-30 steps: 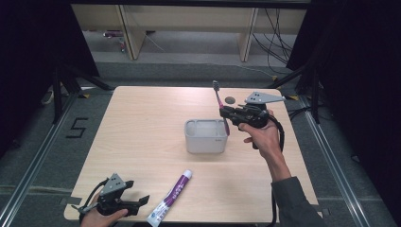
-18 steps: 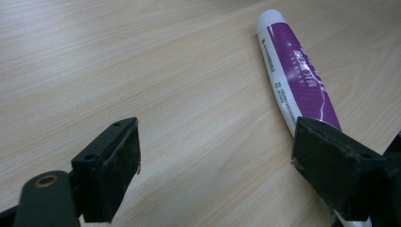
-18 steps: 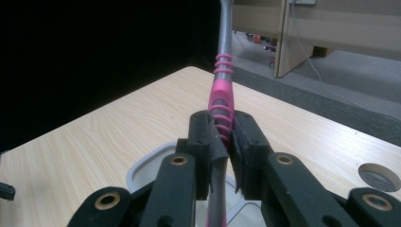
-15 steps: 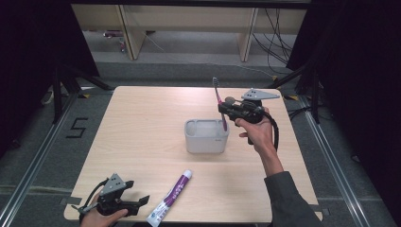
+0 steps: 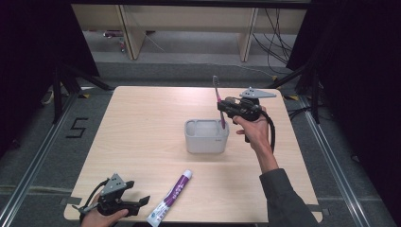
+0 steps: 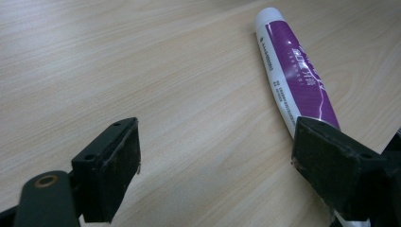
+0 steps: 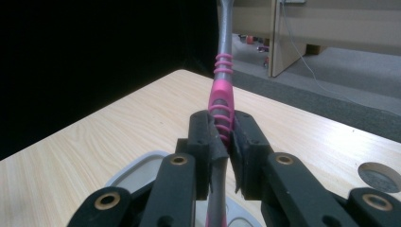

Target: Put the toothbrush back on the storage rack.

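Since the earlier frames: right tool (image 5: 223,109) shifted inward and lower, bringing the toothbrush (image 5: 217,96) from beyond the far right corner of the grey holder (image 5: 206,137) to directly over its right end. Toothbrush turned from a lean to near upright, bristle head uppermost. Left tool (image 5: 137,203), toothpaste tube (image 5: 170,198) and holder unchanged in place.

Reading of the change: the insertion step appears nearly complete; the lower tip of the handle looks to be at or just inside the holder's rim, though whether it touches the bottom cannot be told. Likely remainder: lower further, then release.

Item 1. Toothbrush, pink and grey, count one. Position: above the right end of the holder, clamped in the right tool.

Item 2. Right tool, count one. State: clenched on the toothbrush; in the right gripper view the pads (image 7: 212,139) press on the ribbed pink grip (image 7: 222,101).

Item 3. Left tool (image 6: 217,165), count one. State: released, jaws wide, nothing between them. Position: well in front of the holder, near the front left corner of the worktop (image 5: 142,123).

Item 4. Toothpaste tube (image 6: 293,78), purple and white, count one. Position: lying flat in front of the holder, just beside the left tool.

Item 5. Holder, grey, rectangular, count one. Position: centre of the worktop.
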Tool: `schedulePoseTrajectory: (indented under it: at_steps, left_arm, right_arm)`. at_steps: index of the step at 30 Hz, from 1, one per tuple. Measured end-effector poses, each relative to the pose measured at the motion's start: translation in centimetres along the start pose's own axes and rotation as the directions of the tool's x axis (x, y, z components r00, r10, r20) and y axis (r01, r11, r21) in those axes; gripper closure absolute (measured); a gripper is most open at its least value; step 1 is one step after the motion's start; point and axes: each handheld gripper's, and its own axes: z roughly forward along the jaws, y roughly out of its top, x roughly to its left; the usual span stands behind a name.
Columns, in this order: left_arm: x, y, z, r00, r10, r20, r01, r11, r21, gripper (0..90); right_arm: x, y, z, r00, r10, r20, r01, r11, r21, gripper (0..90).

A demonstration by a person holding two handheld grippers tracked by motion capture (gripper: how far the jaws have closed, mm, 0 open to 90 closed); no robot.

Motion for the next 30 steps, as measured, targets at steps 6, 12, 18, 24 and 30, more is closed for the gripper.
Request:
schedulePoseTrajectory:
  at_steps: [6, 12, 18, 24, 30]
  left_arm:
    - [0.1, 0.0, -0.1, 1.0000, 0.002, 0.001, -0.002, 0.9999, 0.016, 15.9]
    - [0.0, 0.0, -0.2, 1.0000, 0.001, -0.001, -0.001, 0.9999, 0.012, 15.9]
    - [0.0, 0.1, -0.2, 1.0000, 0.002, 0.000, -0.002, 0.9999, 0.012, 15.9]
    - [0.0, 0.0, -0.2, 1.0000, 0.002, 0.000, -0.002, 0.9999, 0.012, 15.9]
    - [0.0, 0.1, -0.2, 1.0000, 0.002, -0.001, -0.002, 0.9999, 0.013, 15.9]
  right_arm:
    - [-0.3, -0.3, 0.8, 1.0000, -0.005, 0.004, 0.005, 1.000, 0.014, 79.3]
    - [-0.3, -0.5, 1.1, 0.9999, 0.005, 0.009, -0.005, 1.000, 0.019, 79.2]
    - [-0.4, -0.9, 1.2, 0.9996, 0.023, 0.018, -0.023, 1.000, 0.012, 79.2]
    - [-0.8, -1.7, 1.4, 0.9997, 0.023, 0.006, -0.023, 1.000, 0.008, 79.2]
    - [-1.1, -2.5, 1.7, 0.9997, 0.009, 0.023, -0.010, 1.000, 0.005, 79.1]
